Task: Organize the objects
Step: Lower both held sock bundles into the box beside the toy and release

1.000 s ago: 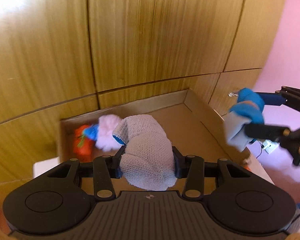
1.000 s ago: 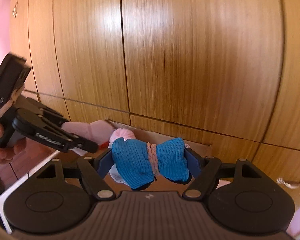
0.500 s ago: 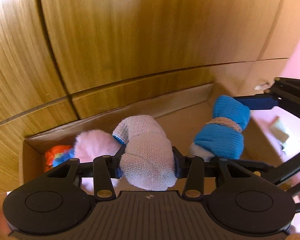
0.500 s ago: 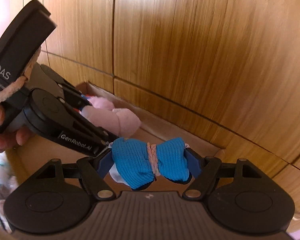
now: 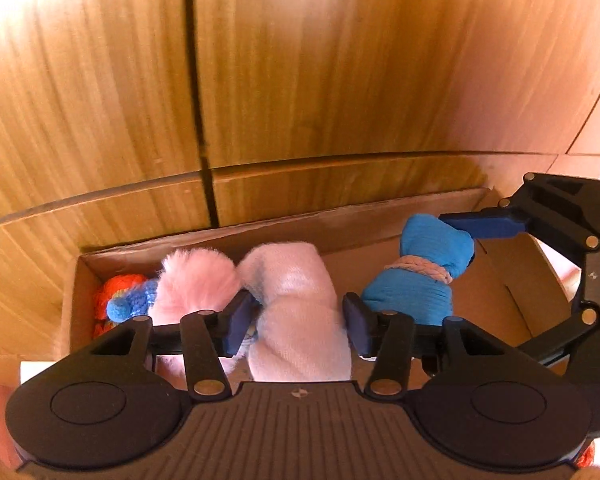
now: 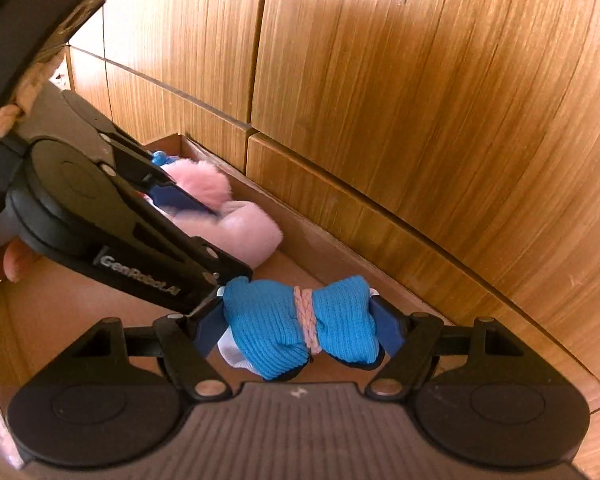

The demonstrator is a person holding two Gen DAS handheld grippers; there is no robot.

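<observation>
My left gripper is shut on a pale pink-white knitted sock roll and holds it inside the cardboard box, next to a fluffy pink pompom. My right gripper is shut on a blue sock bundle tied with a pink braided band. It holds the bundle in the box just right of the left gripper. The bundle also shows in the left wrist view. The sock roll and left gripper show in the right wrist view.
An orange and blue knitted item lies in the box's far left corner. Wooden cabinet doors rise directly behind the box. The box's right wall stands close to the right gripper.
Both grippers have moved forward and down into the box. The right gripper with the blue bundle has come in close beside the left one.
</observation>
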